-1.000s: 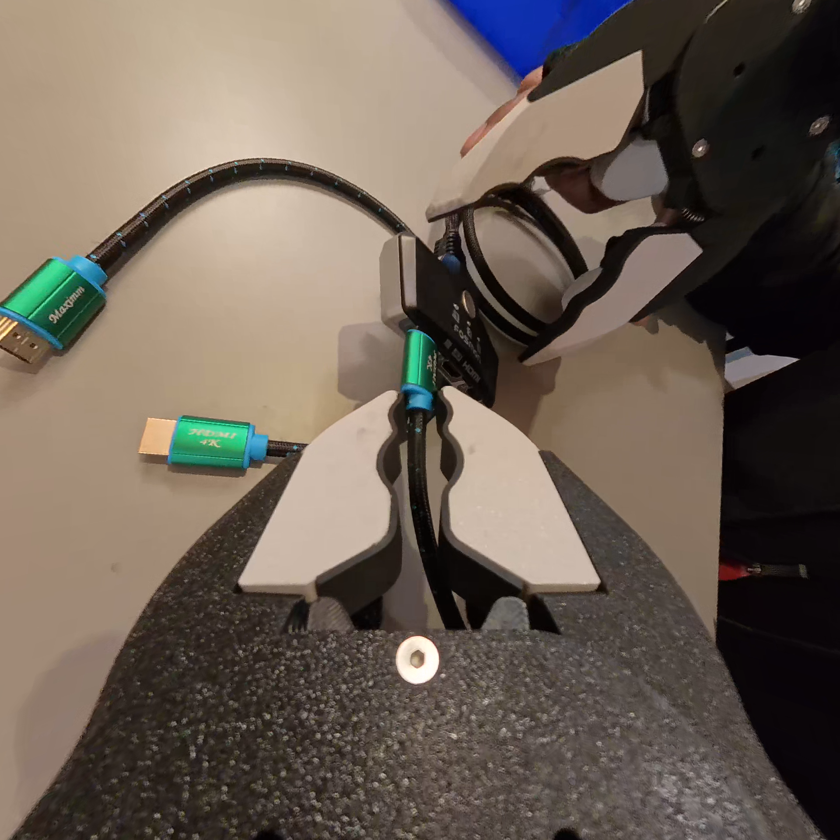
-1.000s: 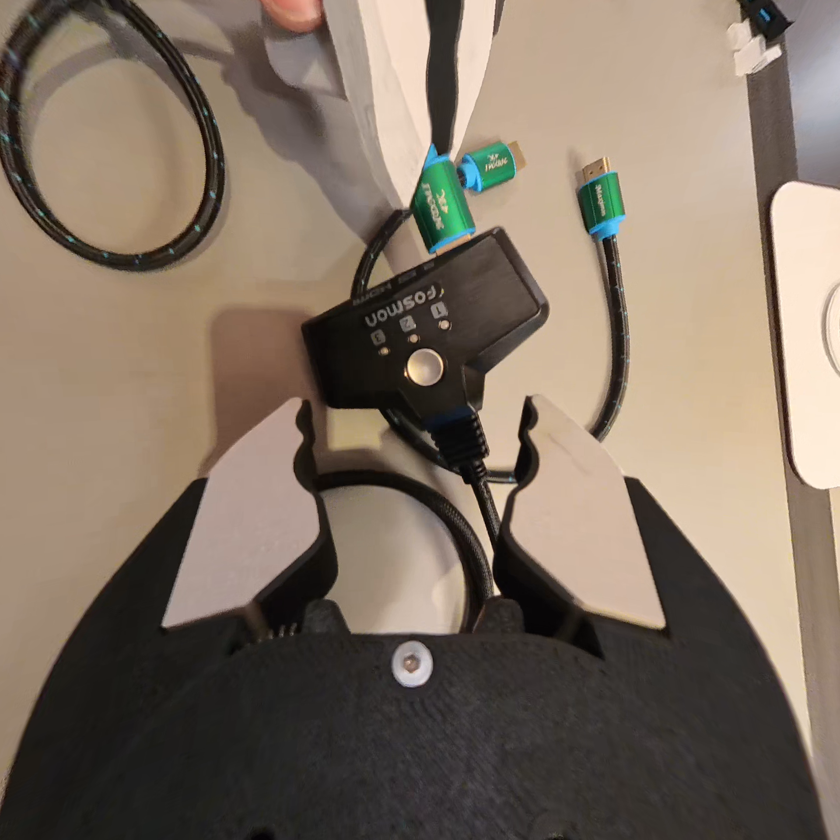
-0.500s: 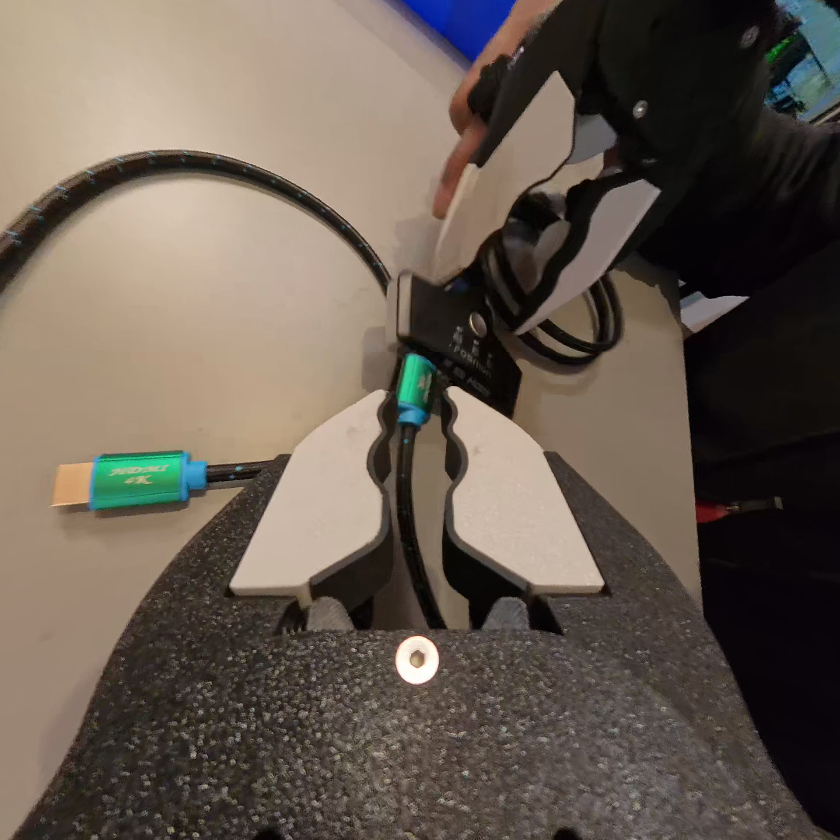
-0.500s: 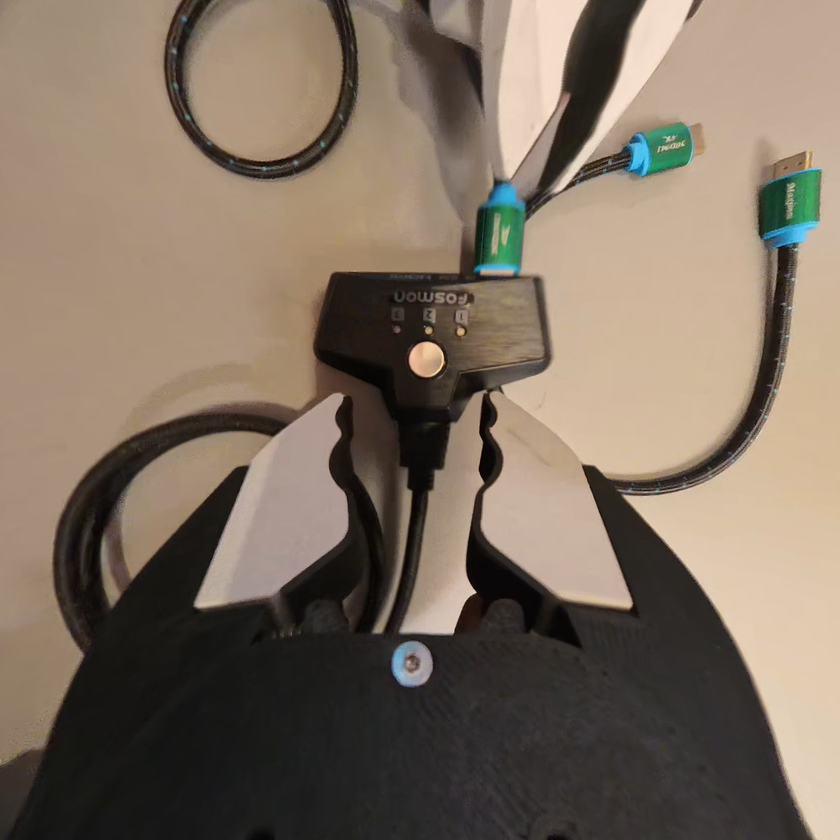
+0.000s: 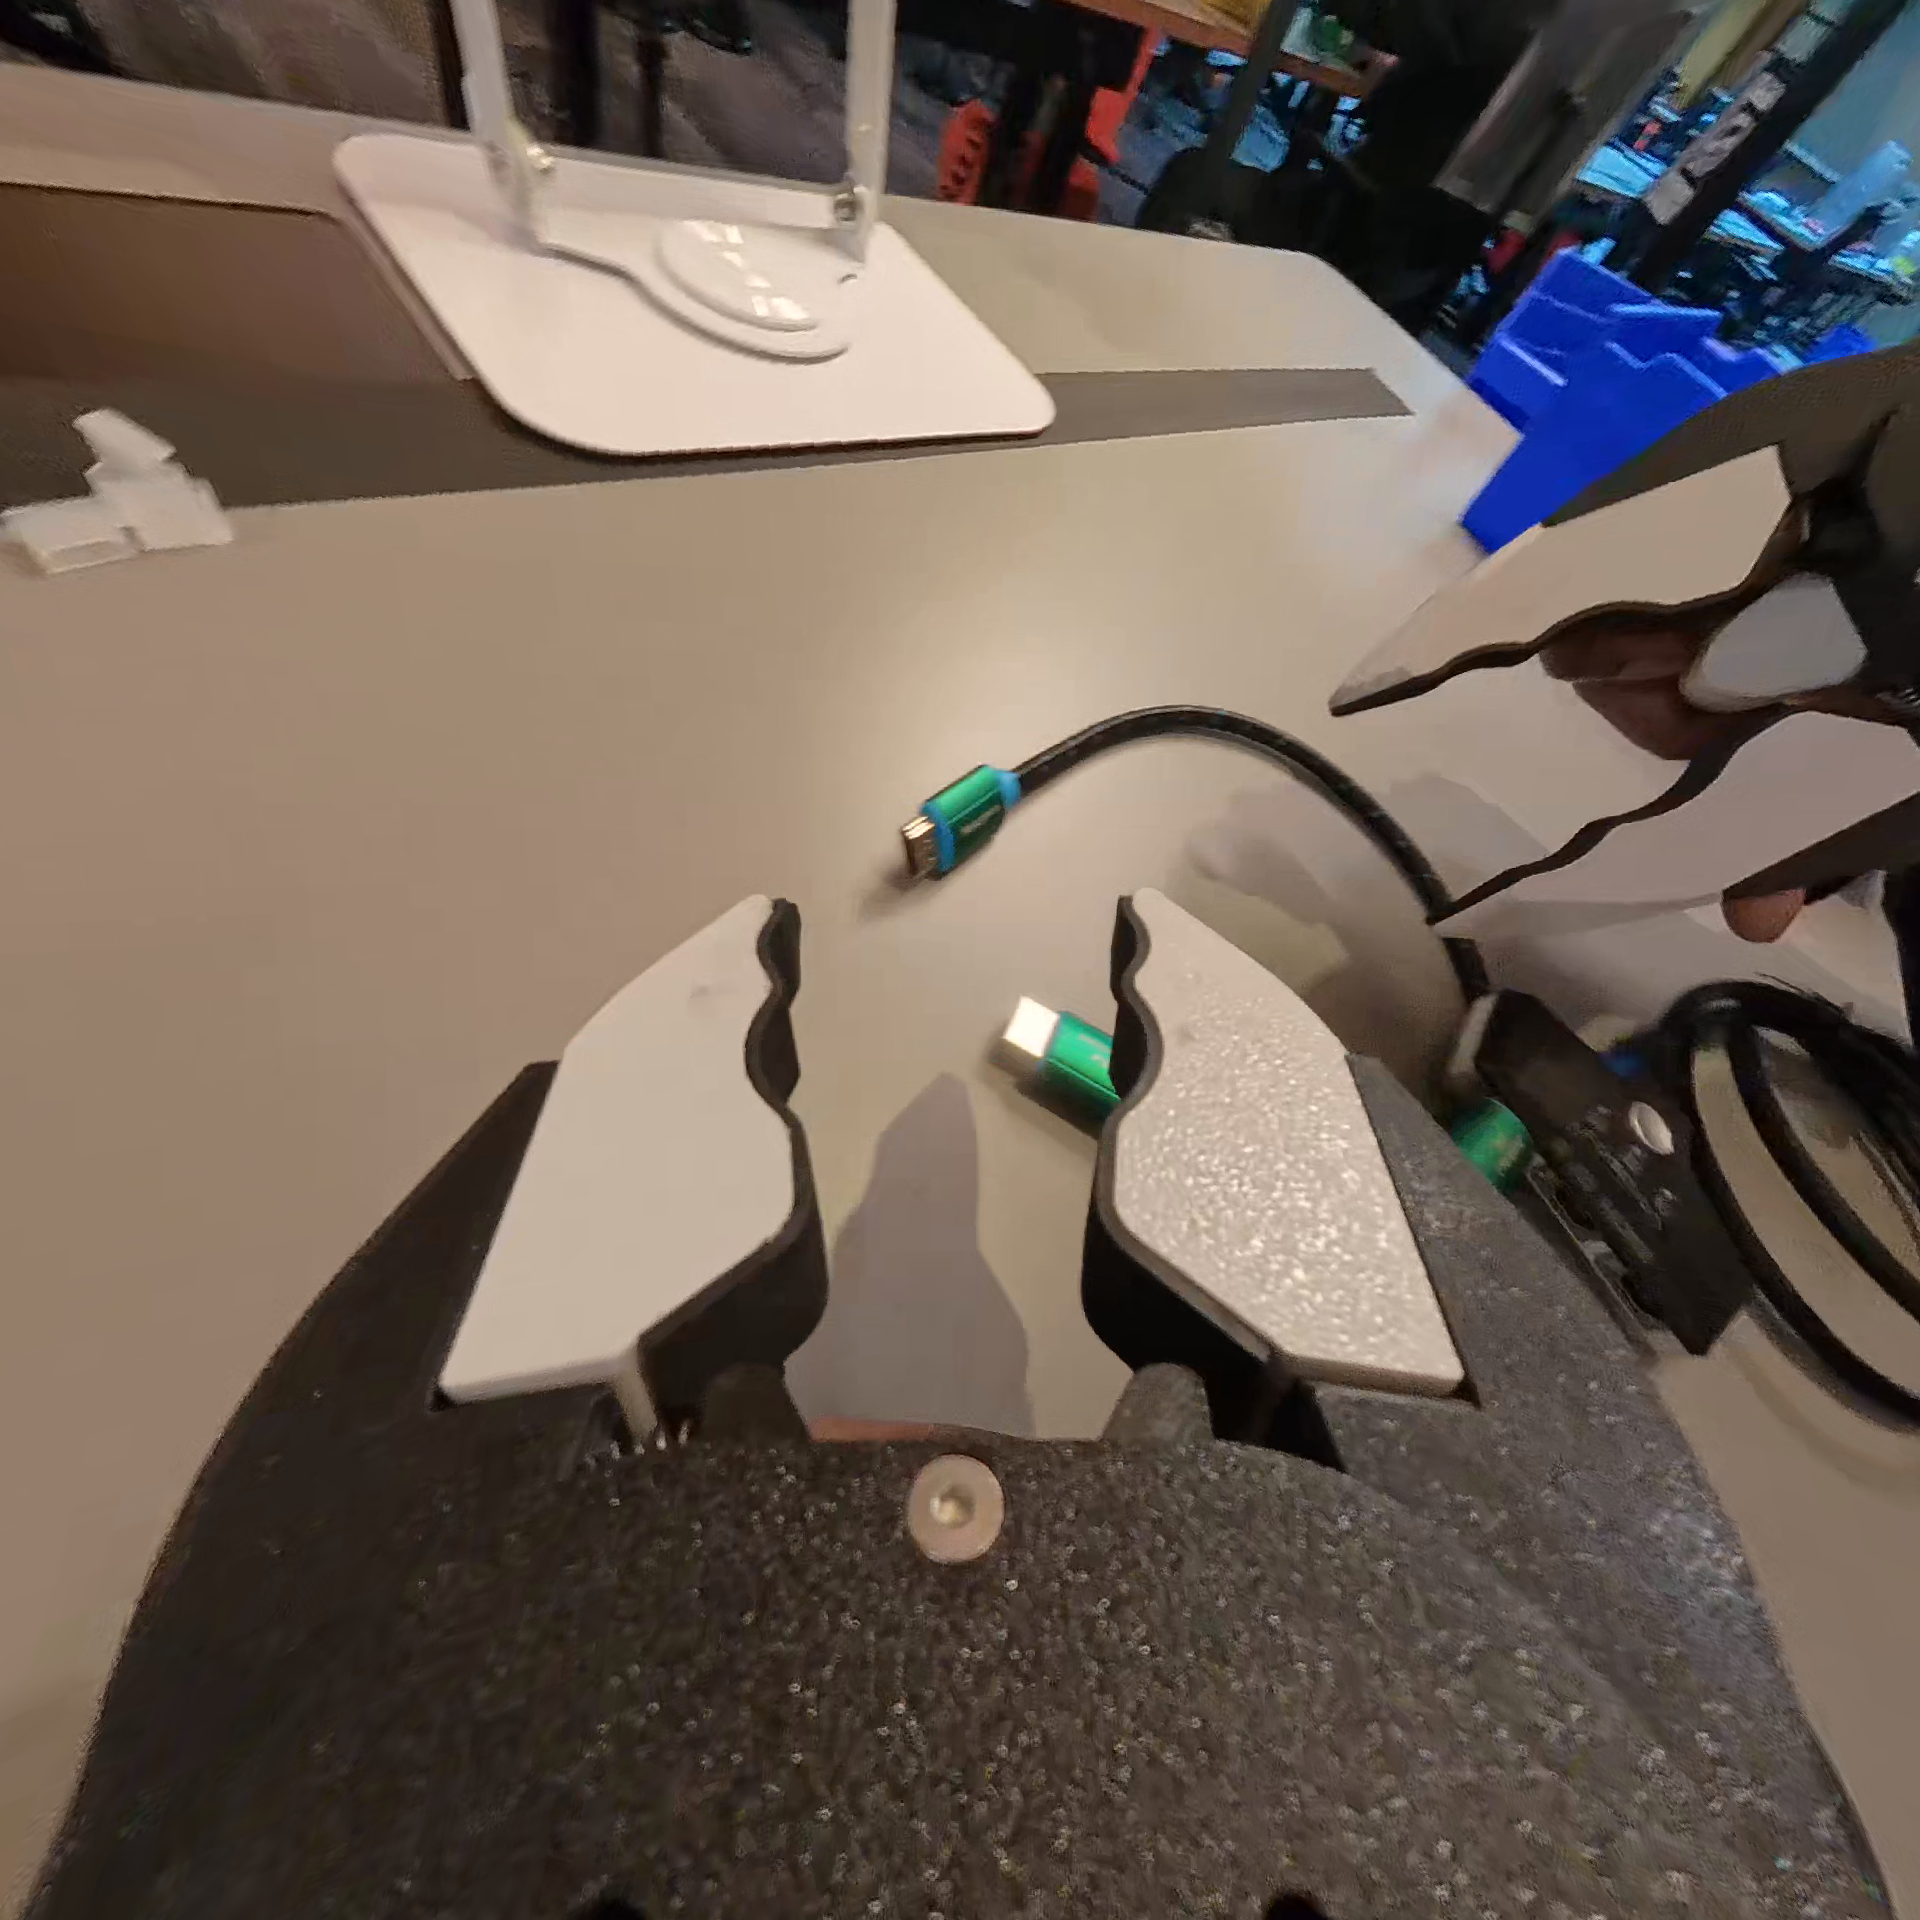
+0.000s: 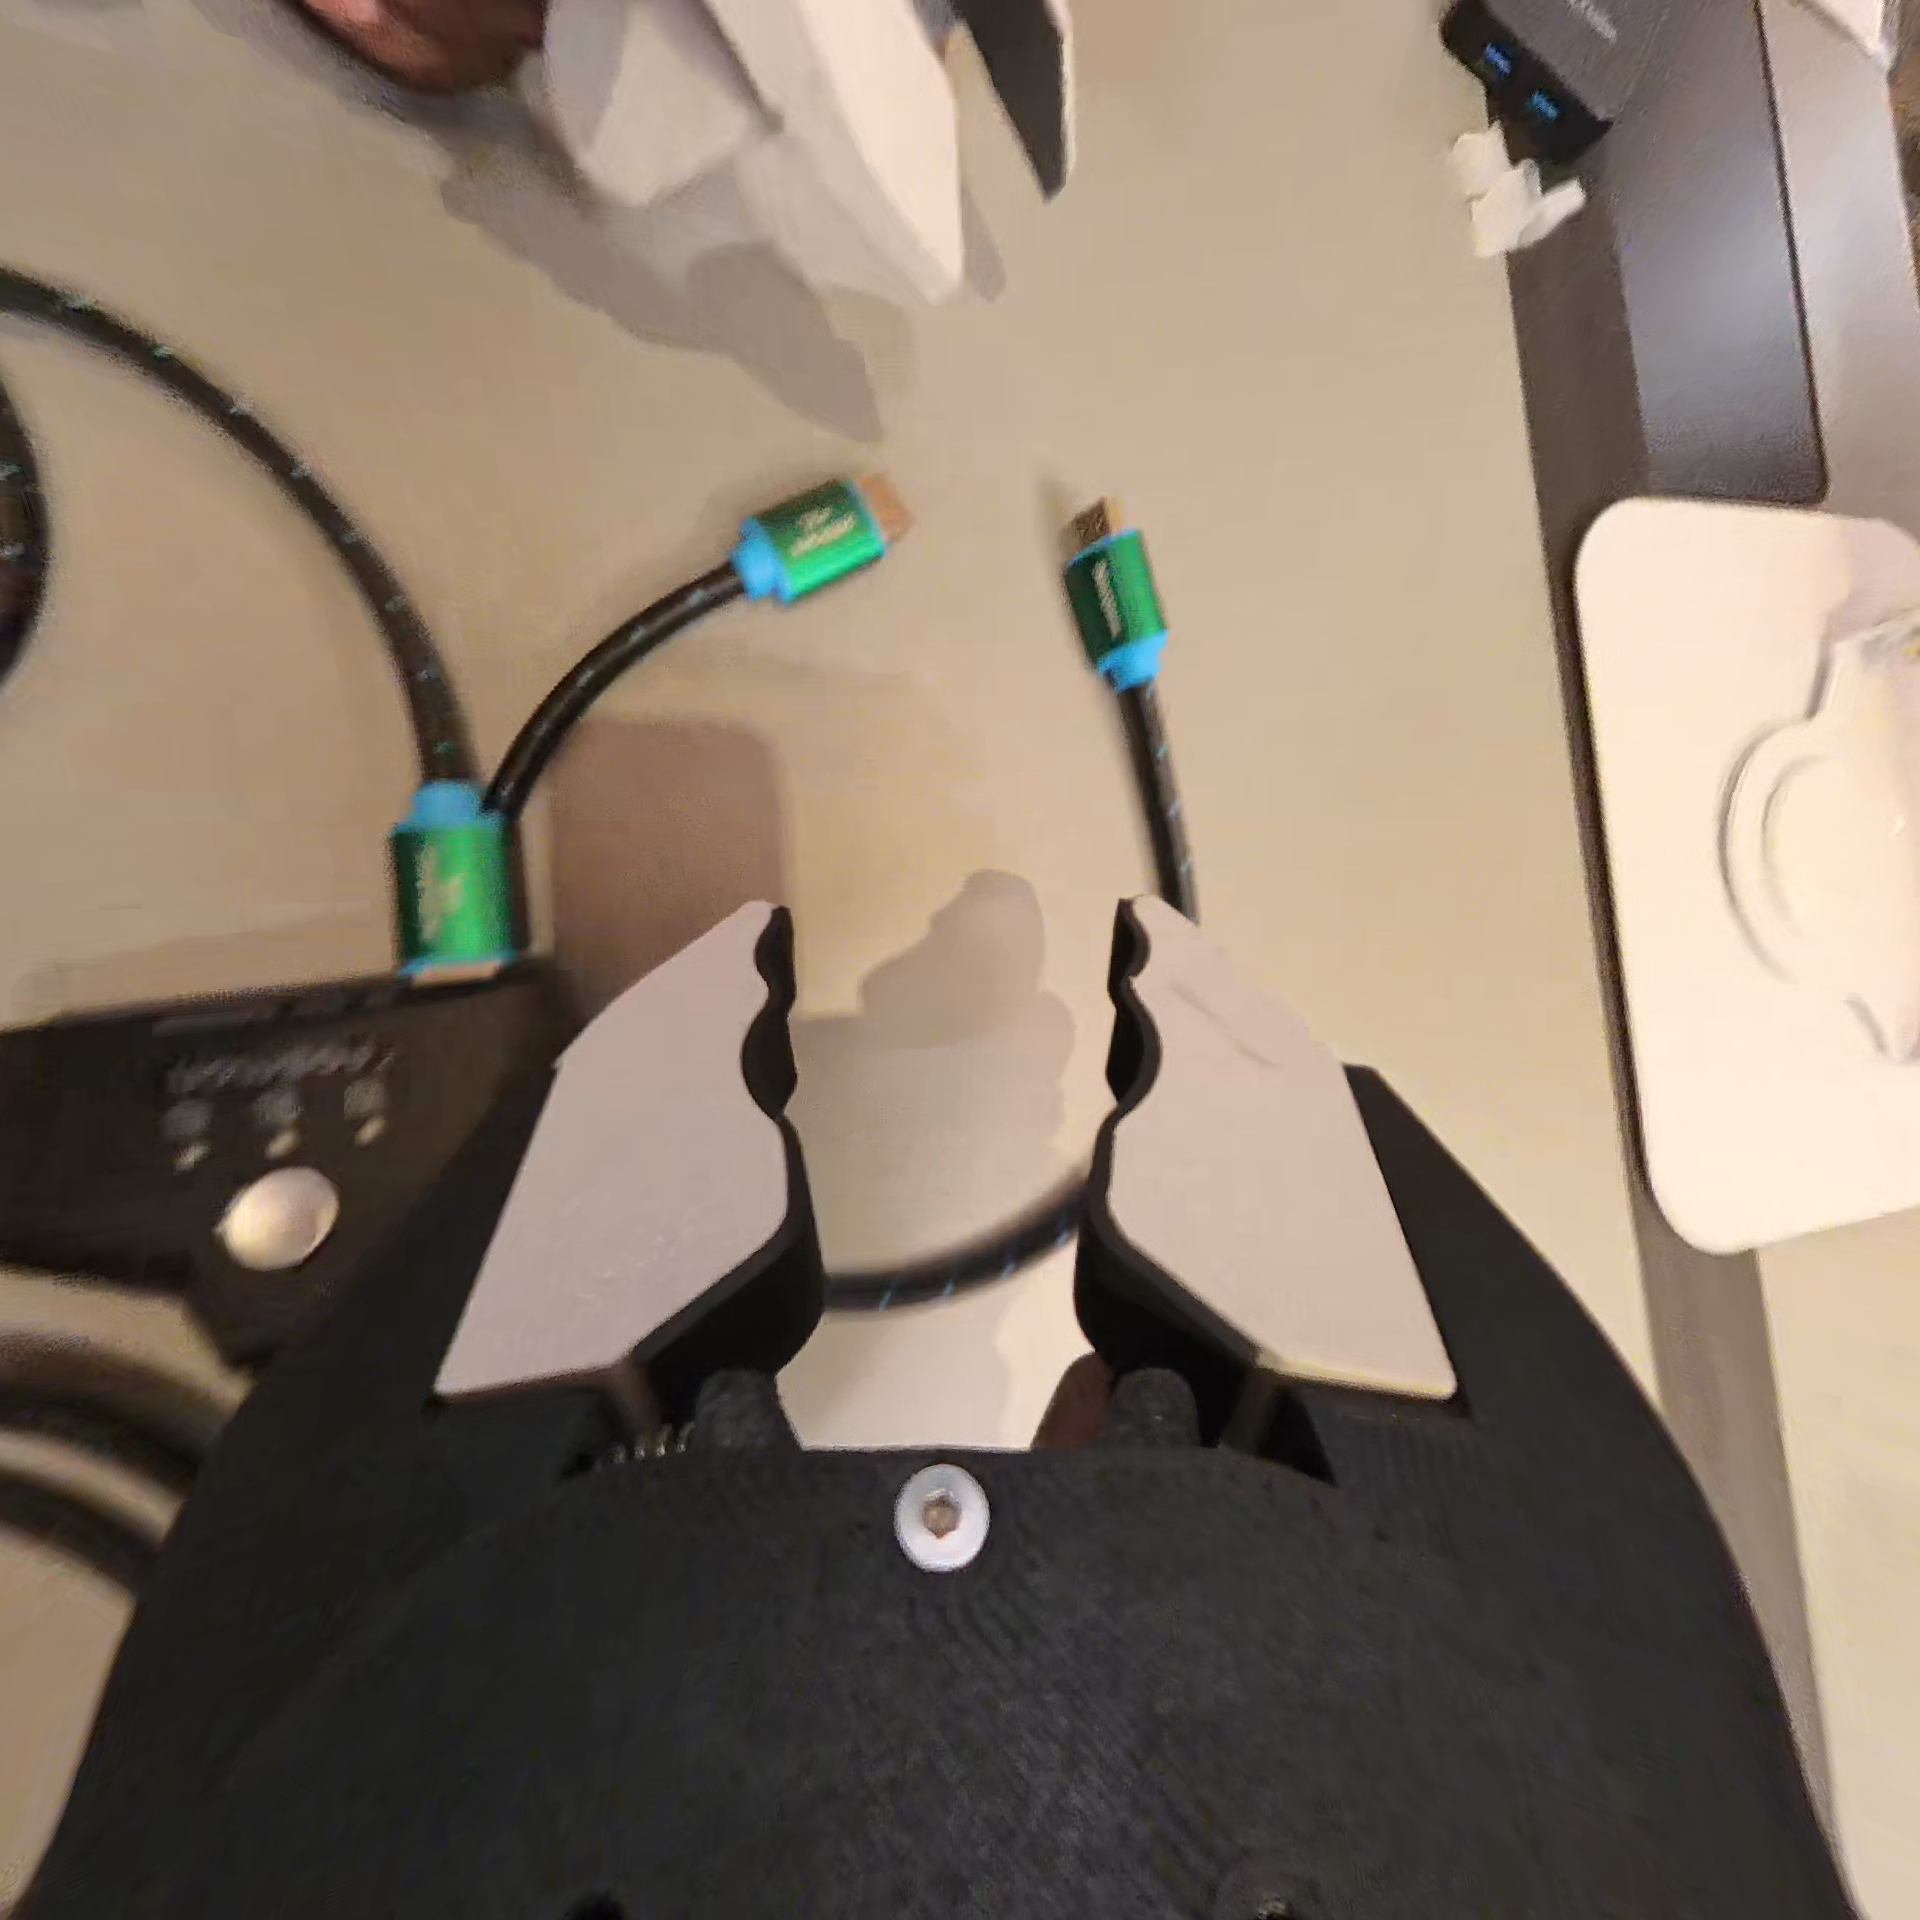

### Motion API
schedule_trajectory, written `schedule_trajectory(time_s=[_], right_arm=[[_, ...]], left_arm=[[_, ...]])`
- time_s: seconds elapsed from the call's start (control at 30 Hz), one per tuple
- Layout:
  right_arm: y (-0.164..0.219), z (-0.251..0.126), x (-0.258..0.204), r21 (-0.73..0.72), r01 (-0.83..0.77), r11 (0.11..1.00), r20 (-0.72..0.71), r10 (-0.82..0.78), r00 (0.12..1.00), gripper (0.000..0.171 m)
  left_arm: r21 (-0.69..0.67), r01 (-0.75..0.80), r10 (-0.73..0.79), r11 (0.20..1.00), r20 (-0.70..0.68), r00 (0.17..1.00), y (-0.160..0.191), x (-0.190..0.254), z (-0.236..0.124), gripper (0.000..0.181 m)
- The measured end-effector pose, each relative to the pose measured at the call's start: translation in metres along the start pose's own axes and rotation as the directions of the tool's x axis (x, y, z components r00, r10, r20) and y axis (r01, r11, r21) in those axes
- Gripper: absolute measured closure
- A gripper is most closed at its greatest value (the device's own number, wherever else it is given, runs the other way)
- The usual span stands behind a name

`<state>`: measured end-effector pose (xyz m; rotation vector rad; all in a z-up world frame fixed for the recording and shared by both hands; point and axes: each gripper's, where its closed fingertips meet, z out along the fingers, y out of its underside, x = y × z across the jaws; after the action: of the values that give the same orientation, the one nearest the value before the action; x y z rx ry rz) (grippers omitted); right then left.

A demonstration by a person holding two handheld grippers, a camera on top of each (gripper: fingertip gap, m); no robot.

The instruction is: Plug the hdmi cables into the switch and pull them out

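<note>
The black HDMI switch (image 6: 208, 1122) lies on the beige table with one green plug (image 6: 457, 883) seated in its edge. It also shows at the right of the left wrist view (image 5: 1600, 1143), with that plug (image 5: 1491, 1143). Two more green plugs lie loose: one (image 6: 821, 540) (image 5: 1060, 1060) and another (image 6: 1117, 603) (image 5: 961, 821). My left gripper (image 5: 951, 914) is open and empty above the table, left of the switch. My right gripper (image 6: 951, 914) is open and empty, just right of the switch, over a braided cable. It shows open in the left wrist view (image 5: 1392, 810).
A white stand base (image 5: 727, 343) (image 6: 1745, 862) sits on a dark strip at the back. Small white pieces (image 5: 114, 499) and a grey hub (image 6: 1527, 62) lie near it. A coiled black cable (image 5: 1818, 1195) lies by the switch. Blue bins (image 5: 1621, 395) stand beyond the table. Between my right fingertips and the black HDMI switch (image 6: 208, 1122) there is roughly 10 cm. Look for it in the left wrist view (image 5: 1651, 1196) too.
My left gripper has opened, let go of the cable of the plugged-in plug and pulled back and up. My right gripper has left the switch's neck and shifted to its right.
</note>
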<state>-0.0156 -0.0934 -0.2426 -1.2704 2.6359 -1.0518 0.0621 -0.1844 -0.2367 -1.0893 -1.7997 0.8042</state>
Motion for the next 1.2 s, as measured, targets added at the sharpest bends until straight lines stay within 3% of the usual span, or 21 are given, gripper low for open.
schedule_trajectory(time_s=[0.27, 0.4, 0.5, 0.73, 0.97, 1.07, 1.2], right_arm=[[-0.034, 0.079, 0.038, -0.168, 0.17, 0.971, 0.004, -0.172, 0.985, 0.115], [-0.041, 0.095, 0.041, -0.147, 0.108, 0.983, 0.045, -0.102, 0.994, 0.152], [-0.042, 0.09, 0.044, -0.1, 0.104, 0.99, 0.005, -0.104, 0.995, 0.152], [-0.079, 0.02, 0.064, 0.235, 0.064, 0.97, -0.162, -0.026, 0.987, 0.153], [-0.128, -0.071, 0.074, 0.556, 0.13, 0.821, -0.293, 0.047, 0.955, 0.156], [-0.143, -0.102, 0.075, 0.672, 0.101, 0.734, -0.268, 0.114, 0.957, 0.157], [-0.16, -0.129, 0.054, 0.809, 0.023, 0.588, -0.106, 0.107, 0.989, 0.157]], left_arm=[[0.002, 0.044, -0.044, 0.999, 0.003, 0.999, -0.001, -0.004, 0.0, 0.121], [0.01, 0.056, -0.056, 0.998, -0.004, 0.998, -0.002, -0.005, -0.001, 0.122], [0.022, 0.07, -0.07, 0.997, 0.002, 0.998, -0.003, -0.009, -0.003, 0.123], [0.051, 0.055, -0.055, 0.997, -0.001, 0.998, -0.008, -0.005, -0.004, 0.125], [0.162, -0.001, 0.003, 0.987, -0.009, 1.0, -0.028, 0.006, -0.012, 0.126], [0.249, -0.015, 0.022, 0.968, -0.026, 0.999, -0.043, 0.012, -0.021, 0.127], [0.382, -0.03, 0.06, 0.924, -0.066, 0.996, -0.064, 0.02, -0.039, 0.128]])
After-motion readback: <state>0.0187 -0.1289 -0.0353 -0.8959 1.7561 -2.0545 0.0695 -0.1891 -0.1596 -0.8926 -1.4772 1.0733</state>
